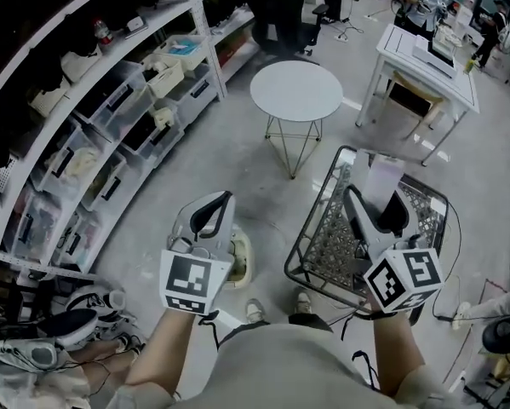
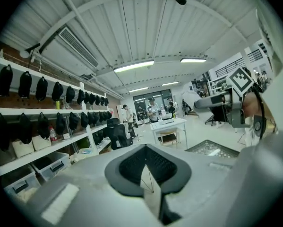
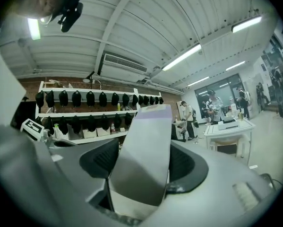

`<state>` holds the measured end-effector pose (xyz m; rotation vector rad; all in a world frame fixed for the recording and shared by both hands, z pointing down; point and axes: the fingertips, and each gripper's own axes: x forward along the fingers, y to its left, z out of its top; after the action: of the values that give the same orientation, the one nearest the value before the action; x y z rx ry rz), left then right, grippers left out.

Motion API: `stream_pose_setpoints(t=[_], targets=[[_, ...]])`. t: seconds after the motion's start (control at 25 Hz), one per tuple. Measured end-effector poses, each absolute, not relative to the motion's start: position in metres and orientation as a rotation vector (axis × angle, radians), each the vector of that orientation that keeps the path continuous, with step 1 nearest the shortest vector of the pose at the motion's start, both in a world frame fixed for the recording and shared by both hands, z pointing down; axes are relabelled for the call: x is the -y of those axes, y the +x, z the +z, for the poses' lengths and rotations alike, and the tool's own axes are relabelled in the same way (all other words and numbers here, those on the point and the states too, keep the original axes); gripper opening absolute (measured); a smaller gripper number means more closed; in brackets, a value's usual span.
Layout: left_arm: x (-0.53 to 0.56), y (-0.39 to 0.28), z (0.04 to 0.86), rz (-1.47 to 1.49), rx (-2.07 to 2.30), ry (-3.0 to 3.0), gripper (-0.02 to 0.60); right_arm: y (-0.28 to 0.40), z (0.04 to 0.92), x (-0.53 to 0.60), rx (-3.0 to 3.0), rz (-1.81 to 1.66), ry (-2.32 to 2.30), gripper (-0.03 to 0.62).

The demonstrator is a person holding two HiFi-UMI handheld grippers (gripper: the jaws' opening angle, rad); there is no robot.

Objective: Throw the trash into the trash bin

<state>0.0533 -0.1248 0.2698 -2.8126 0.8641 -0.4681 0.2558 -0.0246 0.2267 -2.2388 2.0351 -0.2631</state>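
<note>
My right gripper (image 1: 375,209) is shut on a pale flat carton (image 1: 382,177) with a lilac top edge; in the right gripper view the carton (image 3: 143,145) stands upright between the black pads and hides most of the gap. It hangs above a black wire-mesh table (image 1: 327,250). My left gripper (image 1: 210,213) is held up at the left, and its black pads meet with nothing between them (image 2: 148,169). A cream round container (image 1: 241,262) sits on the floor just right of it, partly hidden. I cannot tell whether that is the trash bin.
Long white shelves (image 1: 110,113) with clear storage boxes run along the left. A round white table (image 1: 296,90) stands ahead, a white desk (image 1: 425,58) at the far right. Shoes lie at the lower left (image 1: 67,322). People stand far back (image 2: 153,109).
</note>
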Motion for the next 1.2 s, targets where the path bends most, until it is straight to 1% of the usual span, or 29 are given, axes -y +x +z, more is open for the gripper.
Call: stream_pose_setpoints(t=[0.24,0.56,0.88,1.2], targets=[[0.13,0.027,0.26,-0.449,-0.95,-2.794,0.002,0.229,0.21,0.038,-2.136,-0.231,-2.15,0.314],[0.143,-0.023,0.267,-0.492,-1.107,-2.765,0.003,0.173,0.23,0.082,-2.347,-0.281,-2.005,0.313],[0.155,-0.085,0.283,-0.55,-1.305,-2.725,0.003,0.091,0.267,0.126,-2.617,-0.384,-1.784,0.313],[0.165,-0.162,0.333,-0.643,-1.519,-2.713,0.003,-0.006,0.324,0.156,-2.826,-0.539,-1.564,0.313]])
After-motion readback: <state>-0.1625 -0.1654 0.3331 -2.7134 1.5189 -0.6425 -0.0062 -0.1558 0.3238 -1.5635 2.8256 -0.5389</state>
